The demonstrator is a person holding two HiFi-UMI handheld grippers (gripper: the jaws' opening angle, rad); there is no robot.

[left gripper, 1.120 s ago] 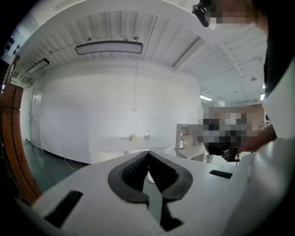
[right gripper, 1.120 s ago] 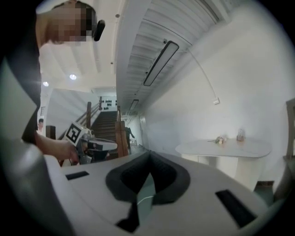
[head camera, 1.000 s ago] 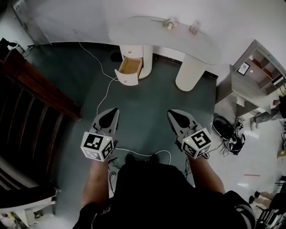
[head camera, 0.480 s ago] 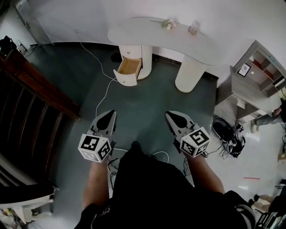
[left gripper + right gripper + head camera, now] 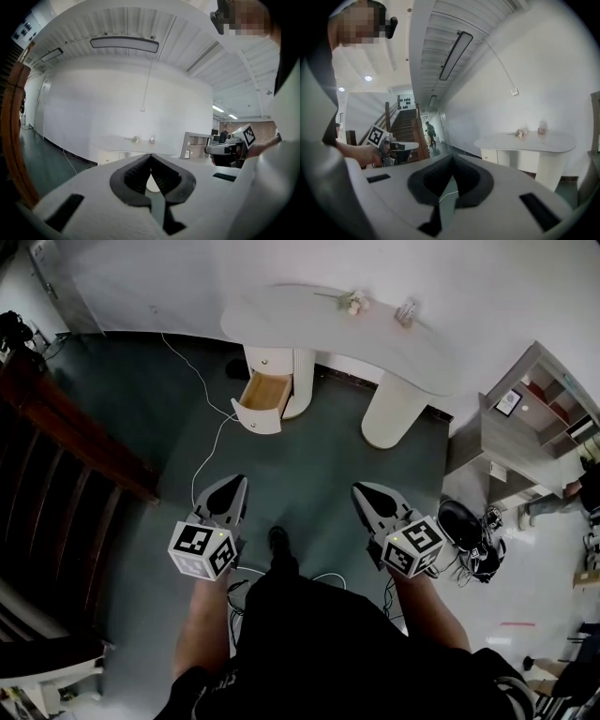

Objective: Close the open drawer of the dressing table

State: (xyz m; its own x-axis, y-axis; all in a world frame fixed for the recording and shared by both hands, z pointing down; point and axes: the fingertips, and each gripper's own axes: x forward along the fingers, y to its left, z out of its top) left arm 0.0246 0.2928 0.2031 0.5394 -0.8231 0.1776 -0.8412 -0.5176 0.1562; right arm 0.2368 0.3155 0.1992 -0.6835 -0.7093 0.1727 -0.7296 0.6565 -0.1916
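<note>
- Dressing table (image 5: 300, 320), upper centre of the head view: a smooth white curved top is carried on two ribbed round pedestals.
- Drawer (image 5: 265, 395): it is seen pulled out of the left pedestal, with pale wood inside and a white rounded front, well apart from both grippers.
- Left gripper (image 5: 235, 482) and right gripper (image 5: 362, 490): the jaws are pressed together, with nothing held.
- Against a second ago, the table is seen slightly nearer; the drawer is still open.

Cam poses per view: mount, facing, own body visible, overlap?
Head view: on head, steeply down at dressing table, open drawer; forearms, left gripper, right gripper show.
Left gripper view: on left gripper, along shut jaws toward it; right gripper at right.
Right gripper view: on right gripper, along shut jaws; left gripper at left.
Shared: all see dressing table.
</note>
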